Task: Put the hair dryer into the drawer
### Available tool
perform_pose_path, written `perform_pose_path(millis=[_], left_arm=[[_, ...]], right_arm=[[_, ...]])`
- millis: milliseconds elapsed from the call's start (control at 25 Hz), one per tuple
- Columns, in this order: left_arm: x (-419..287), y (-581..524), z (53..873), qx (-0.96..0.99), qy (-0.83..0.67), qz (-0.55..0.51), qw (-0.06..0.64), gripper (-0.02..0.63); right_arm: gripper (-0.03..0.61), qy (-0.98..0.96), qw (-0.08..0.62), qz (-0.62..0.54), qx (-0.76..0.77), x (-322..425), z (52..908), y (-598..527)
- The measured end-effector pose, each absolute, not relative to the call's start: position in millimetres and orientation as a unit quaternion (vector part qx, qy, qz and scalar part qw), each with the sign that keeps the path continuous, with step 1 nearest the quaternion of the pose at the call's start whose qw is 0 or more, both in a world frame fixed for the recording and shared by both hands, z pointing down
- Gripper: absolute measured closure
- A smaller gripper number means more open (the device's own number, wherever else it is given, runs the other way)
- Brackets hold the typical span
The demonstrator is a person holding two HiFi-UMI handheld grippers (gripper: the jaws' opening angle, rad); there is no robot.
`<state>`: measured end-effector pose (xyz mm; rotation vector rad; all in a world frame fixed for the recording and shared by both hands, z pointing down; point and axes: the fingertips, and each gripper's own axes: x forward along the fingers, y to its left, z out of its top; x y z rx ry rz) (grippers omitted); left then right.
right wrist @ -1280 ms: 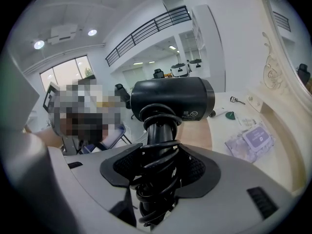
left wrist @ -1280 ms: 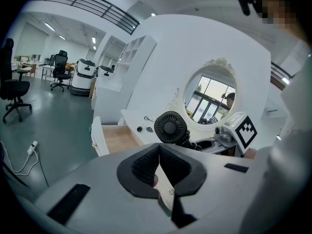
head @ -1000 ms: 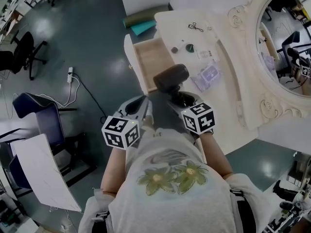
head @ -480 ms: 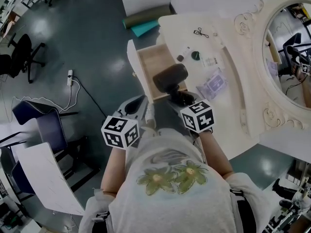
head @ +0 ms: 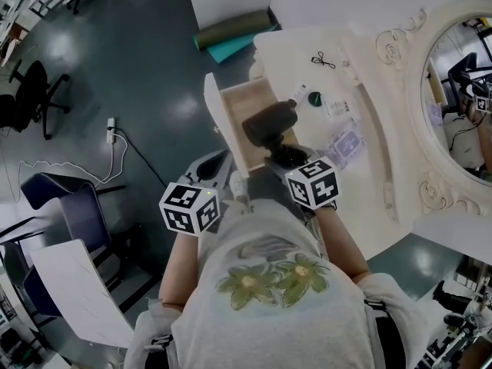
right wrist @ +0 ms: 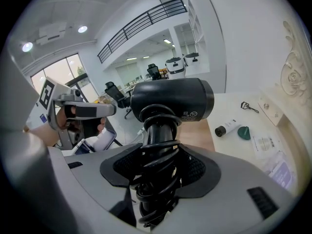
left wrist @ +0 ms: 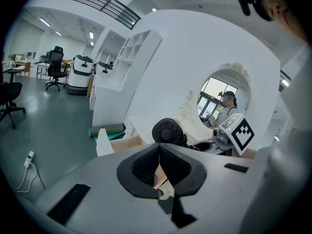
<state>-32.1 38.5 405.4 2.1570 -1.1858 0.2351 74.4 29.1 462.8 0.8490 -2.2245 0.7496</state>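
Note:
The black hair dryer point(head: 269, 123) is held upright by its handle, with its cord wound round the handle, over the near right part of the open wooden drawer point(head: 244, 104). My right gripper point(right wrist: 158, 152) is shut on that cord-wrapped handle; the dryer's barrel point(right wrist: 173, 99) lies crosswise above the jaws, with the drawer's wooden floor point(right wrist: 204, 130) behind it. My left gripper point(left wrist: 159, 149) is held to the left of the drawer, its jaws shut with nothing between them. In its view the dryer's rear grille point(left wrist: 168, 132) shows above the drawer point(left wrist: 124, 144).
The cream dressing table point(head: 296, 48) carries an eyelash curler point(head: 323, 58), a small bottle point(head: 296, 98), a green round piece point(head: 314, 98) and purple packets point(head: 346, 141). An oval mirror point(head: 461, 91) stands at its right. A rolled mat point(head: 231, 31) and chairs point(head: 73, 206) are on the floor.
The drawer and table have drawn nearer in the head view. The hair dryer, earlier at the drawer's near end, now hangs over the drawer. Both grippers keep their grip state.

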Motion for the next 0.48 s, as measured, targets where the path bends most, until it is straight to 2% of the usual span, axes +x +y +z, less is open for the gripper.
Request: perform_pose_path(millis=[480], left_arm=[[-50.2, -0.8, 412.1, 0.828, -0.447, 0.09, 0.327, 0.604]], right_arm=[[0.351, -0.838, 0.329, 0.288, 0.327, 61.3, 477.3, -4.3]])
